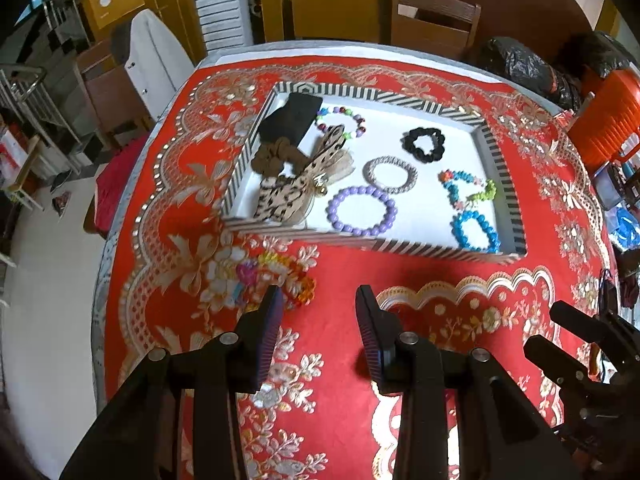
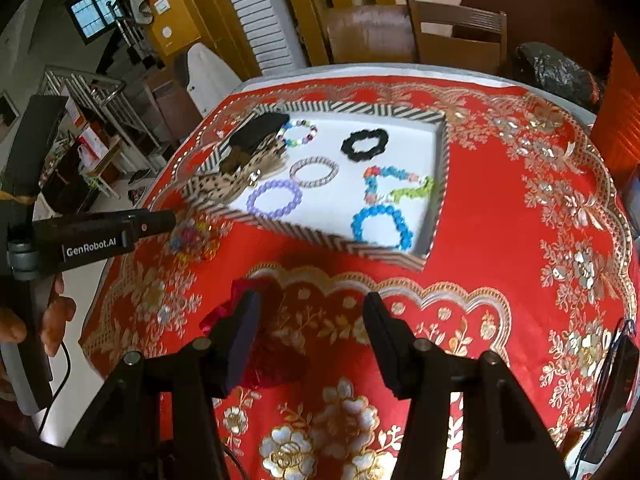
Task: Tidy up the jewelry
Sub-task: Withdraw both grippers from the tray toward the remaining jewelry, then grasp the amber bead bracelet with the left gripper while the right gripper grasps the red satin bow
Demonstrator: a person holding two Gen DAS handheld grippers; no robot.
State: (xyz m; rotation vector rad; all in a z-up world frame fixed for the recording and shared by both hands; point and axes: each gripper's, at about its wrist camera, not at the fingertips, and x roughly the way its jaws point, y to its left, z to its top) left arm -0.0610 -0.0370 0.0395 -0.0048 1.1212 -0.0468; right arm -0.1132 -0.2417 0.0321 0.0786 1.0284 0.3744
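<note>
**Both grippers open above the red cloth, tray mostly filled**

Left wrist view: left gripper (image 1: 318, 300) poised low over the red embroidered cloth (image 1: 332, 320) on the desk, fingers (image 1: 272, 320) spread apart, holding nothing. Just ahead of the left finger, lying on the cloth outside the tray: a multicoloured bead bracelet (image 1: 280, 276). Beyond it, striped-rim tray (image 1: 440, 249) holding a purple bead bracelet (image 1: 362, 211), blue bead bracelet (image 1: 476, 232), silvery bangle (image 1: 390, 173), black scrunchie (image 1: 424, 145), leopard-print bow (image 1: 300, 184) and a black card (image 1: 290, 116). At the right edge, the right gripper (image 1: 560, 332).

Right wrist view: right gripper (image 2: 312, 312) over the cloth in front of the tray, fingers (image 2: 380, 332) wide apart, empty. Red scrunchie (image 2: 268, 364) on the cloth, partly hidden behind the left finger, touching or just beside it; cannot tell which. Left gripper's tip next to the multicoloured bracelet.
</note>
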